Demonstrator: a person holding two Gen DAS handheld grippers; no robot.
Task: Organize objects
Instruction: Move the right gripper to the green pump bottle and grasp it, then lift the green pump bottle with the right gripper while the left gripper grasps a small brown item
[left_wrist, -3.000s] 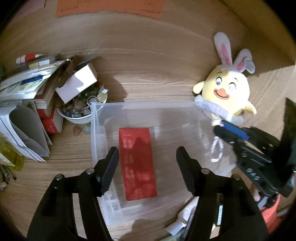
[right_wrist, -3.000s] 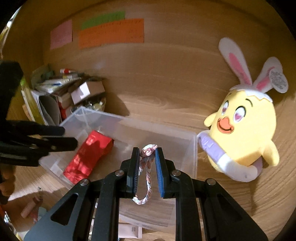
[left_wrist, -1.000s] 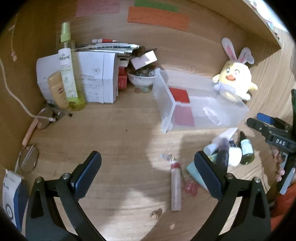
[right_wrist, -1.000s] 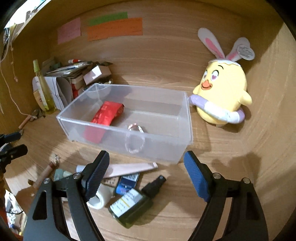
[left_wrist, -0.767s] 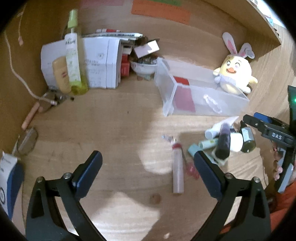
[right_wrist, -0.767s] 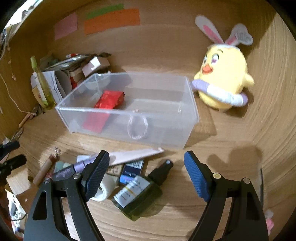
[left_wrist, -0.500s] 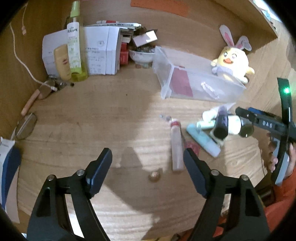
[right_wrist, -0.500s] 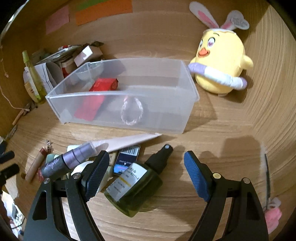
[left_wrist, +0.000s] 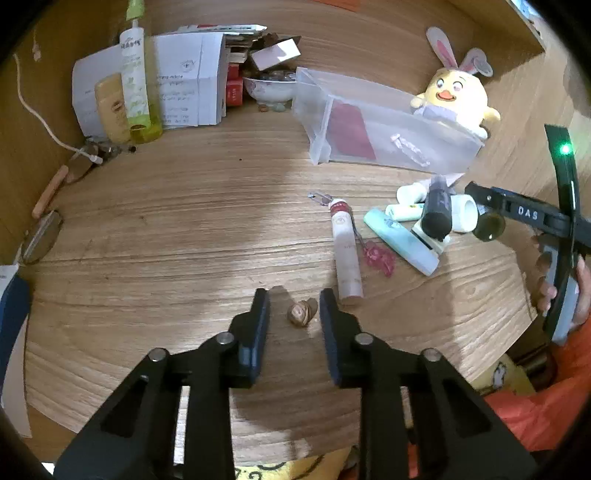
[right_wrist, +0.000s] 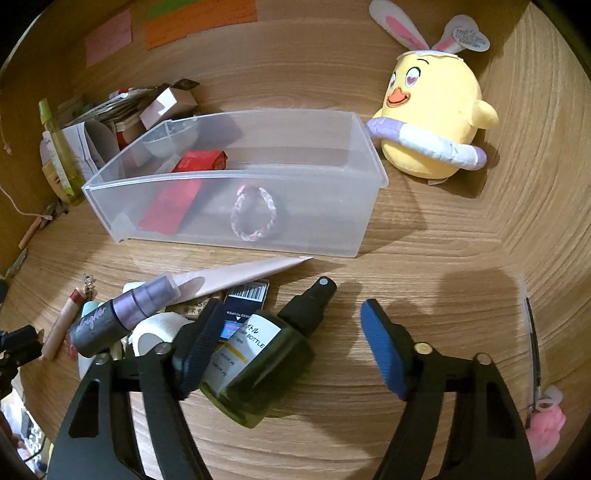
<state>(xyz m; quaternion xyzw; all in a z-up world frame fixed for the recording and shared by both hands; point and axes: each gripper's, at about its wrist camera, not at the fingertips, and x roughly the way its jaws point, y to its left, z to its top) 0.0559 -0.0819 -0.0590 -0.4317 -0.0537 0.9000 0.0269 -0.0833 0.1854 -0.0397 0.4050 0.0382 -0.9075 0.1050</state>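
1. You can read "DAS" in white on the black arm of the right gripper (left_wrist: 524, 212).
2. You can read "BOTTLE" on the white label of the green spray bottle (right_wrist: 258, 363).
3. You can read "TO OPEN" under a barcode on the dark blue card (right_wrist: 245, 301).
4. The grey tube (right_wrist: 110, 319) carries script lettering, partly legible as "alrighter".

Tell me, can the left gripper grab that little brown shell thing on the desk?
Probably yes. The left gripper is open, with its jaws standing on either side of the small brown shell, and nothing lies between them. The nearest clutter, a pinkish tube, sits off to the right, apart from it.
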